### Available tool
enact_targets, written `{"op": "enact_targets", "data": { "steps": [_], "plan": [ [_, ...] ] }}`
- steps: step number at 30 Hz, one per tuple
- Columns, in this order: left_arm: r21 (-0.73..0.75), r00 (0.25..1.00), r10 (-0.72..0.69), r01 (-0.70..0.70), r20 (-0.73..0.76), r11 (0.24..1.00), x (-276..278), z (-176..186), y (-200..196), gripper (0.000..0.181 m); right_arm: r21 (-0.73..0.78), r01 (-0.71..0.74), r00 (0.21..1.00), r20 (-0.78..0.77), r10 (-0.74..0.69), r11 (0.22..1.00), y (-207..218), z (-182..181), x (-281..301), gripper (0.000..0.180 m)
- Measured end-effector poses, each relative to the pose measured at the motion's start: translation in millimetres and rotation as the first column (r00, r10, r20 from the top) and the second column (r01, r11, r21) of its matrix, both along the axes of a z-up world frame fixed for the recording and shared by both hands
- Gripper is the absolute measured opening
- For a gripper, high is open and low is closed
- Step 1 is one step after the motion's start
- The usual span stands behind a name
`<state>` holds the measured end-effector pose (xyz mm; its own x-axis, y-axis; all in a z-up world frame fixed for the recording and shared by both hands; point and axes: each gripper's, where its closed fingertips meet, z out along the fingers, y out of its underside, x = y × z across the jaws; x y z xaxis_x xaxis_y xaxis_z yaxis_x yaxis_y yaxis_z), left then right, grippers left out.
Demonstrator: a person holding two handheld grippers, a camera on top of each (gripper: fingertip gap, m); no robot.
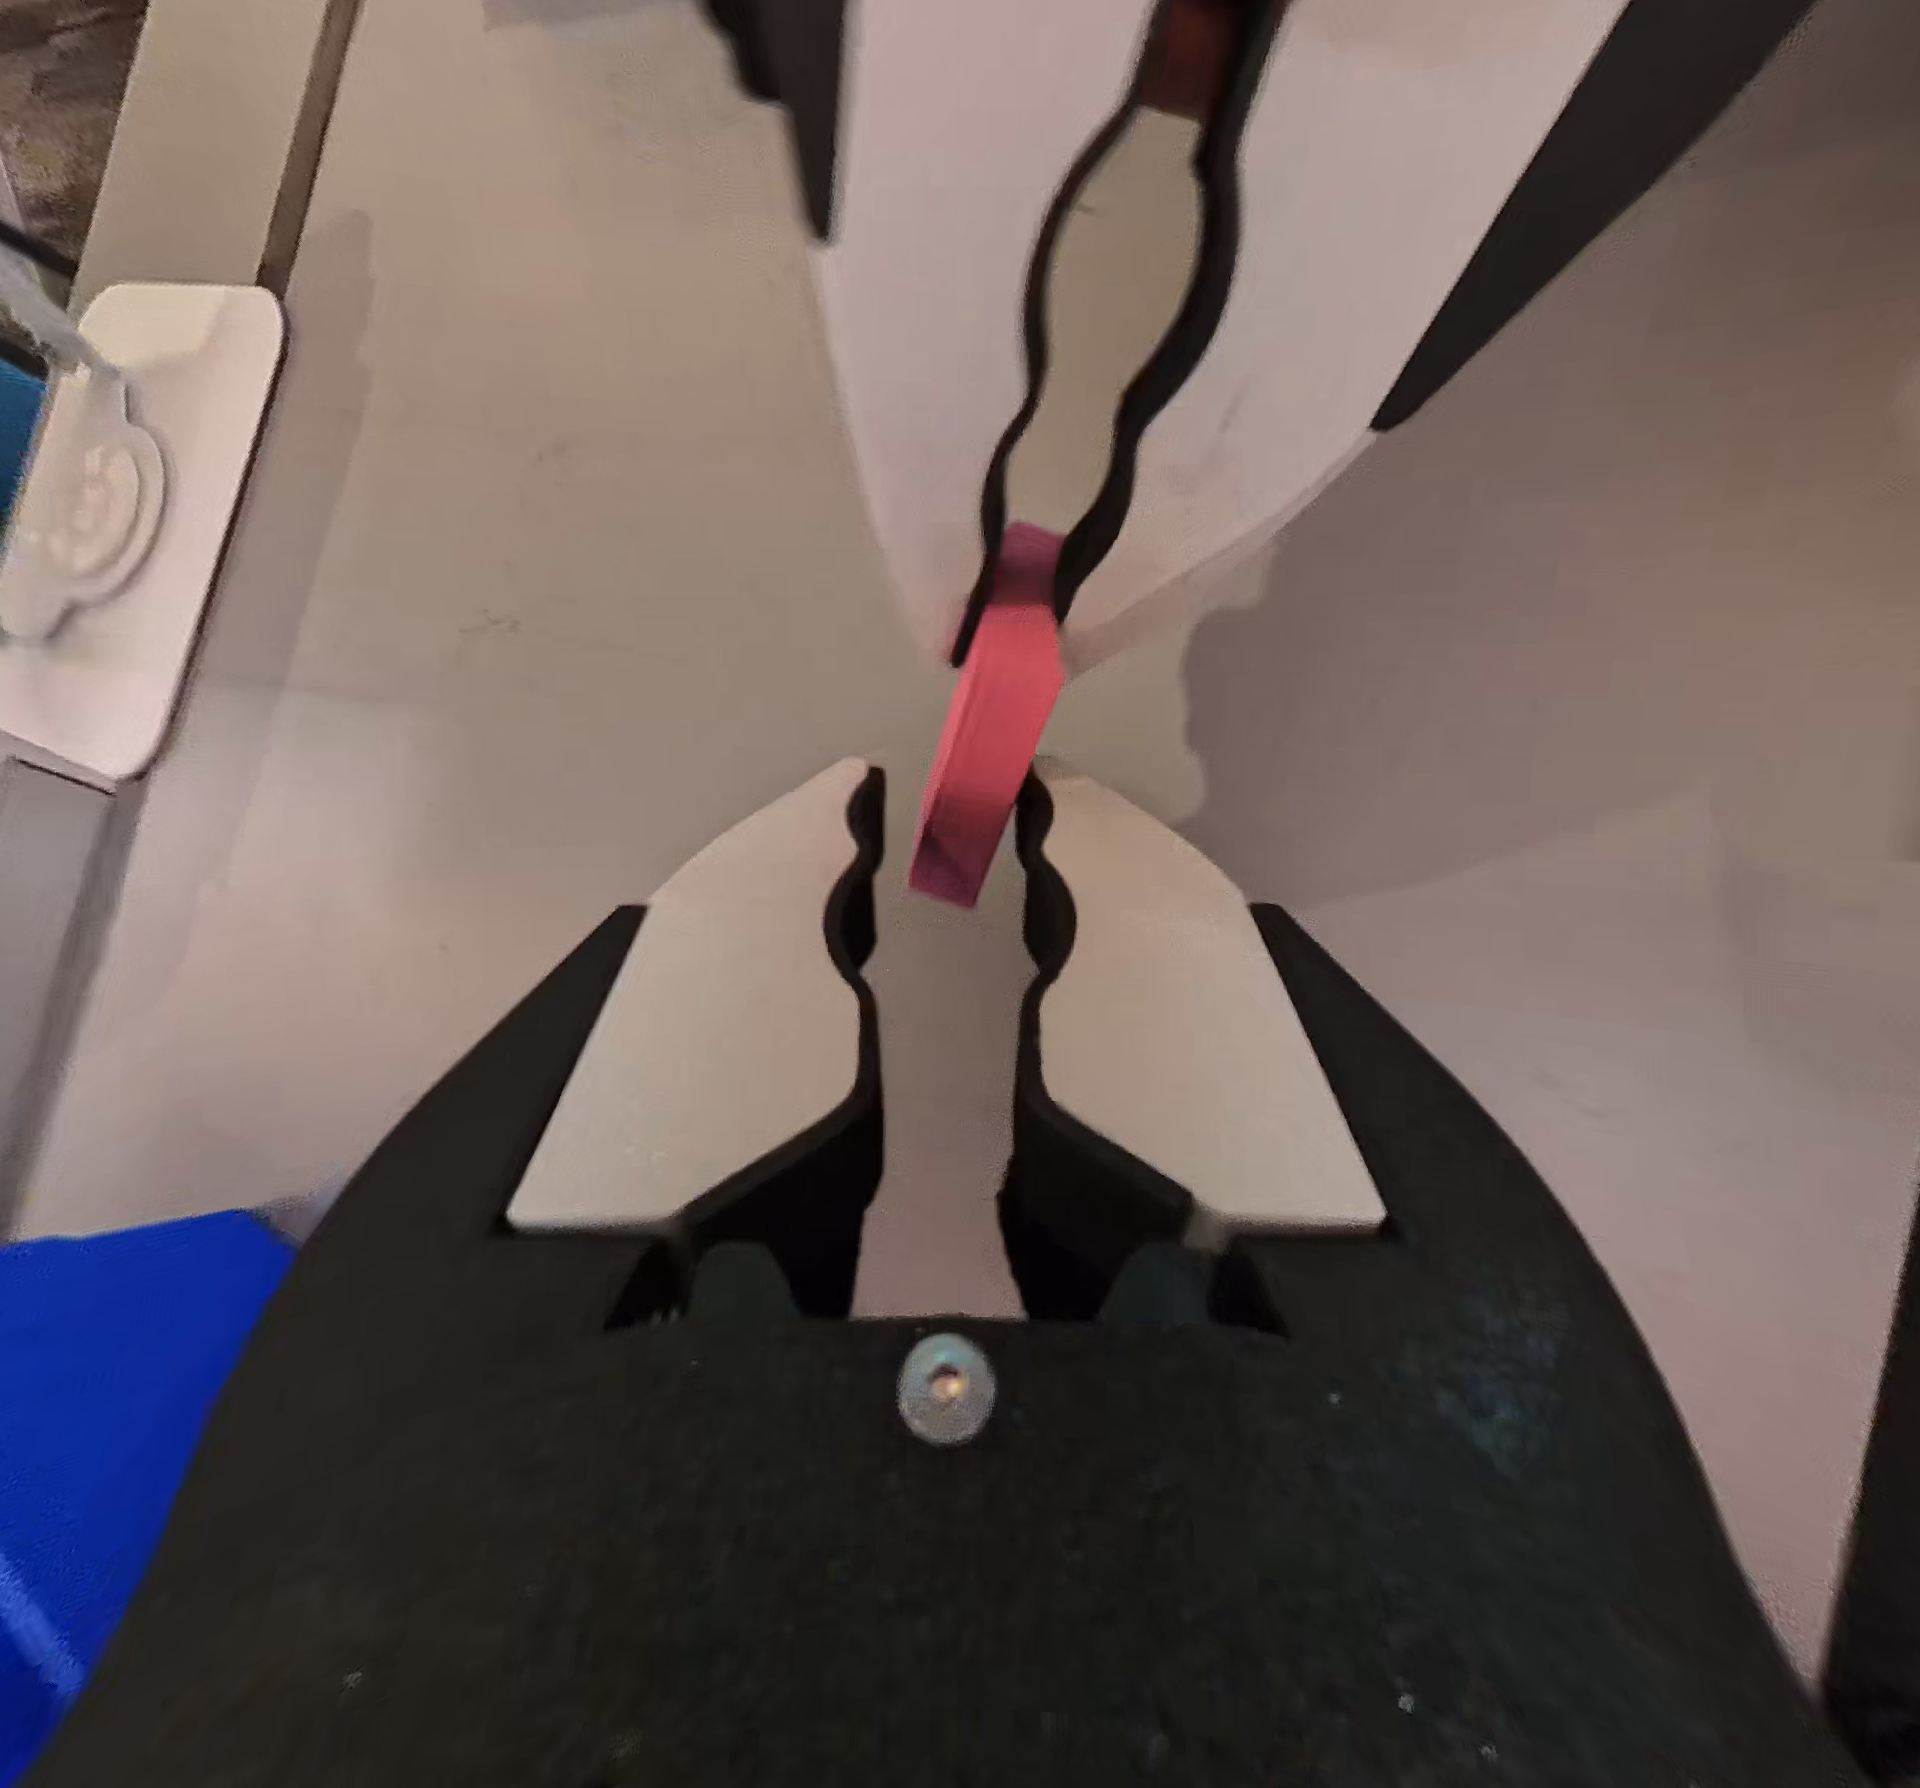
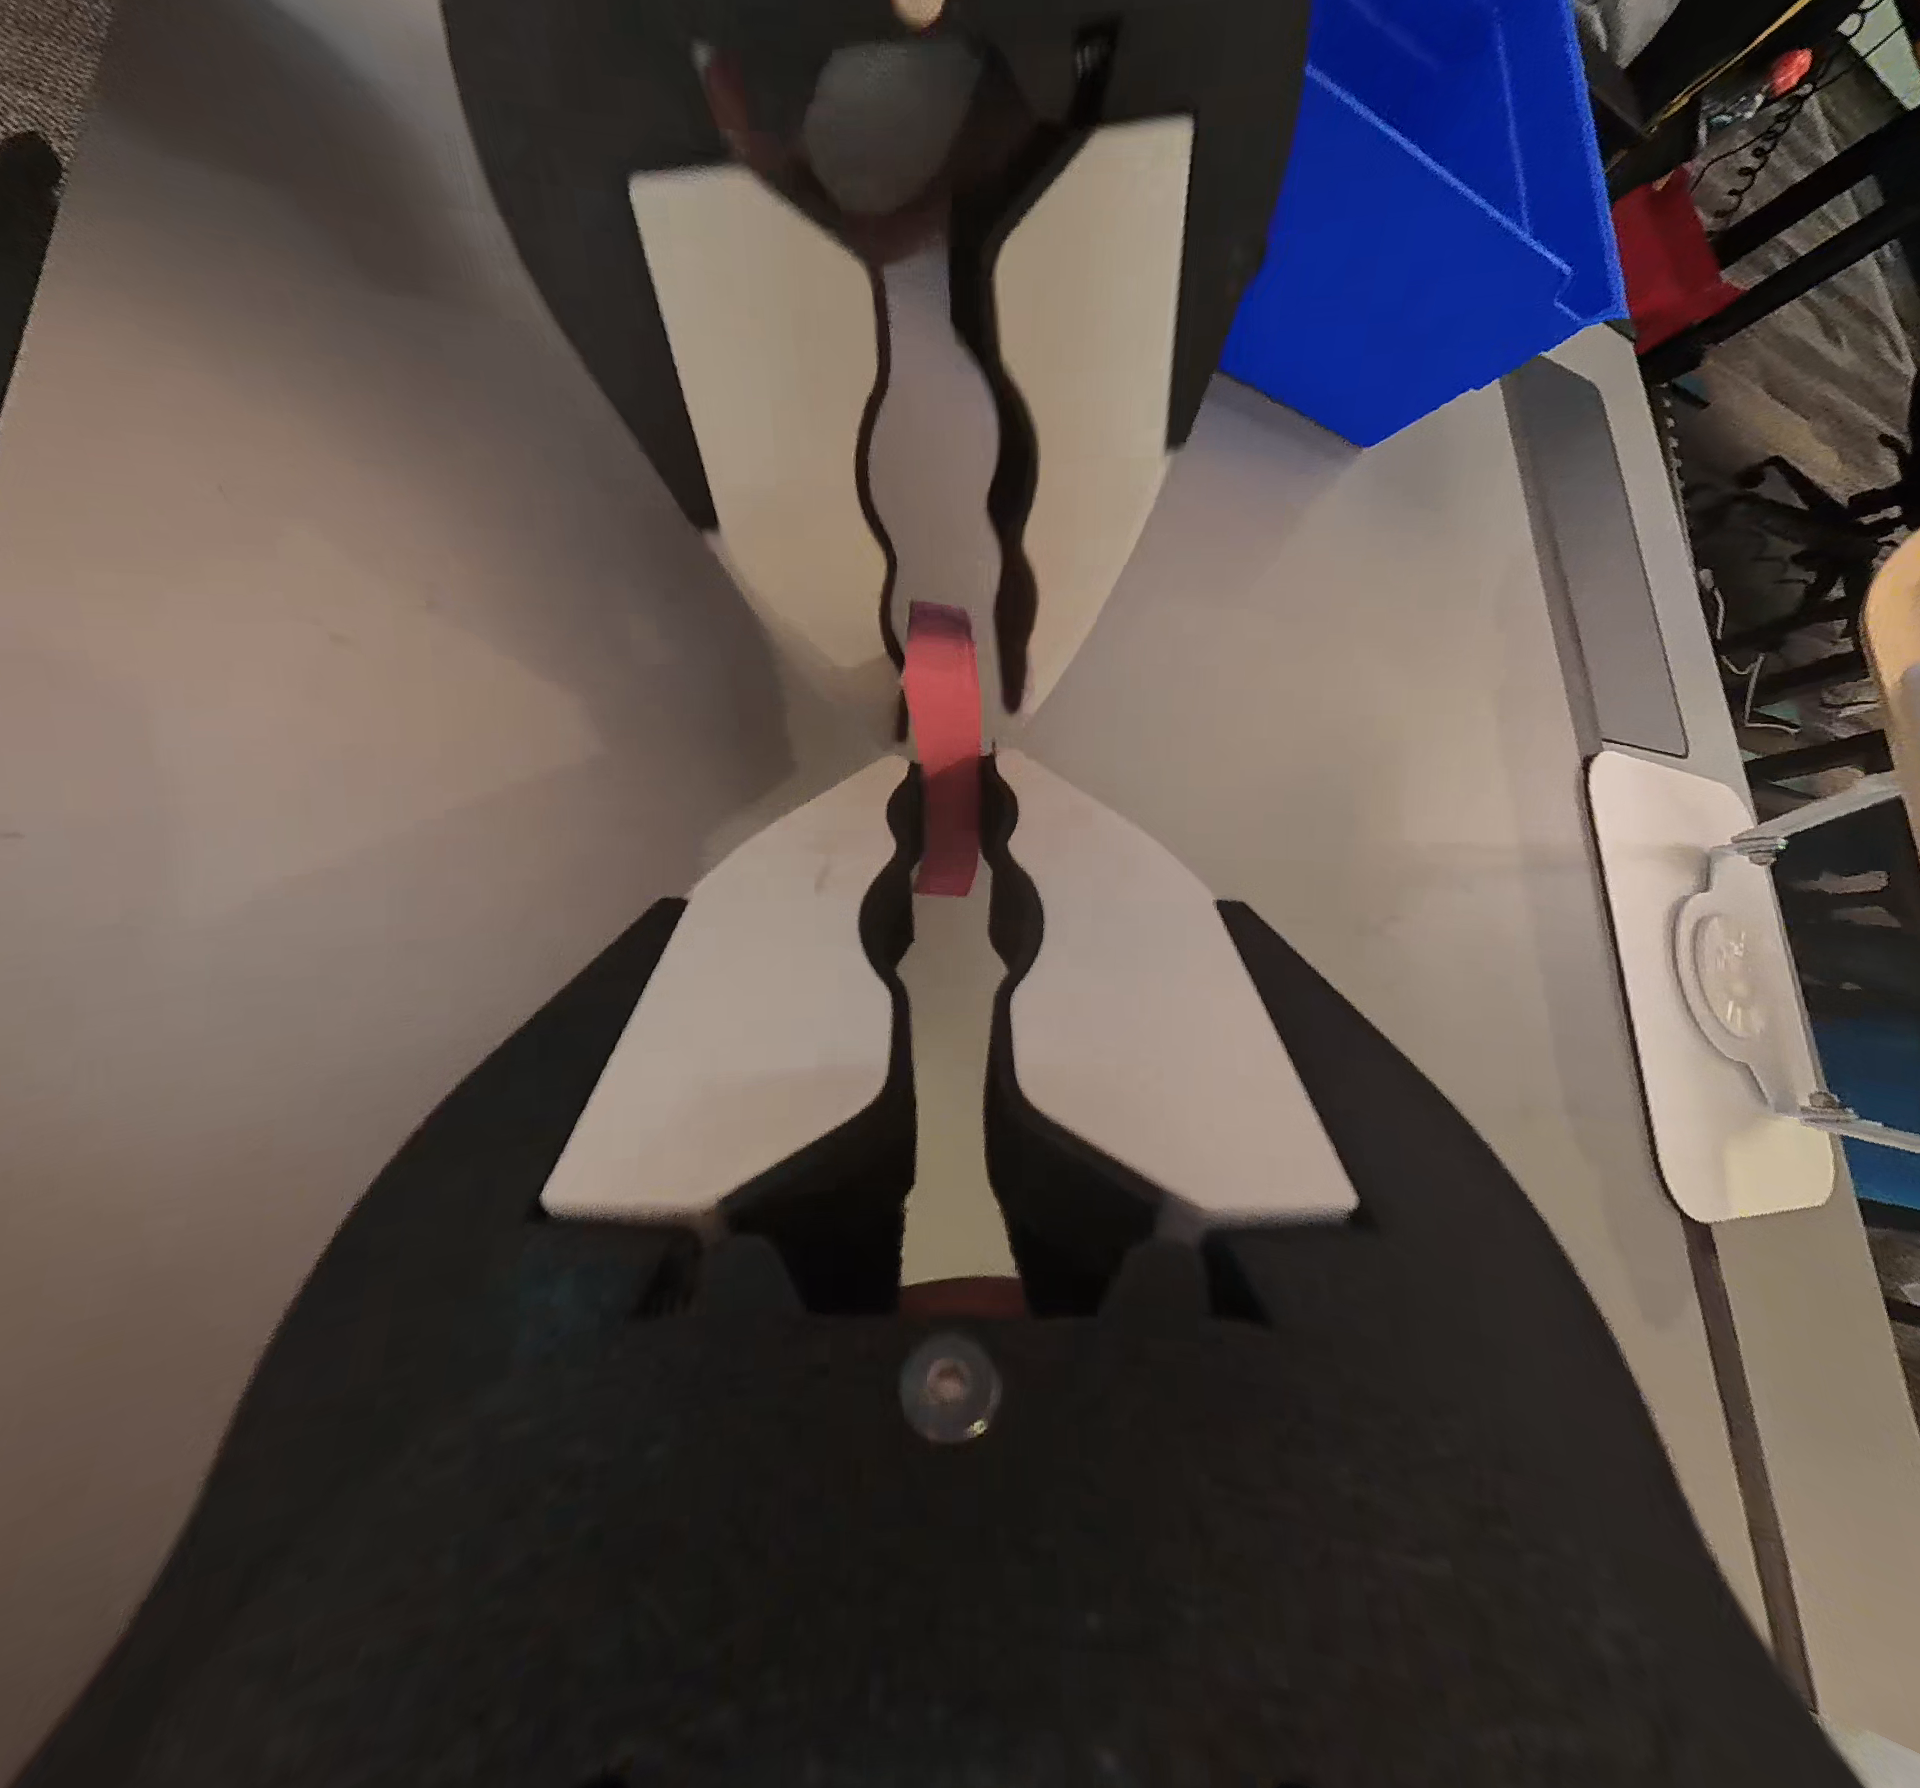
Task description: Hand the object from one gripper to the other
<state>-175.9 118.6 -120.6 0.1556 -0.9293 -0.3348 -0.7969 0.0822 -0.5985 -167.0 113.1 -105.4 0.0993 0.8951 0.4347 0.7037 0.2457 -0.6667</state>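
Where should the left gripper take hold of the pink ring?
Grip the pink ring at its free end, opposite where the right gripper clamps it. Bring the left gripper straight ahead, a finger on each flat side: the ring stands edge-on, lined up with the open gap.

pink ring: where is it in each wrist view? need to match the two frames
Left wrist view: pink ring at centre, edge-on, tilted, between the left gripper tips below and the right gripper's tips above.
Right wrist view: centre, edge-on, its lower end between the right gripper tips, the left gripper above.
Shared landmark: blue bin, lower left in the left view, upper right in the right.
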Motion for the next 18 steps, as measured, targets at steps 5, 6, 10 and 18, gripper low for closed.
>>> {"op": "enact_targets", "data": {
  "steps": [5,6,10,18],
  "plan": [
    [-0.221,0.858,0.159,-0.055,0.488,0.974,-8,13,-22,0.044,0.0,-0.009,1.0,0.009,0.009,1.0,-1,13,23,0.009],
    [-0.207,0.838,0.19,-0.095,0.512,0.974,-16,9,-23,0.048,-0.002,-0.003,1.0,-0.012,0.003,1.0,0,20,27,0.009],
    [-0.105,0.832,0.289,-0.272,0.474,0.956,-43,3,-18,0.063,0.005,0.043,0.997,-0.068,-0.042,0.999,10,37,44,0.009],
    [-0.242,0.779,0.344,-0.25,0.525,0.937,-44,1,-18,0.063,0.211,0.442,0.889,-0.235,-0.394,0.872,63,128,170,0.009]
  ]
}}
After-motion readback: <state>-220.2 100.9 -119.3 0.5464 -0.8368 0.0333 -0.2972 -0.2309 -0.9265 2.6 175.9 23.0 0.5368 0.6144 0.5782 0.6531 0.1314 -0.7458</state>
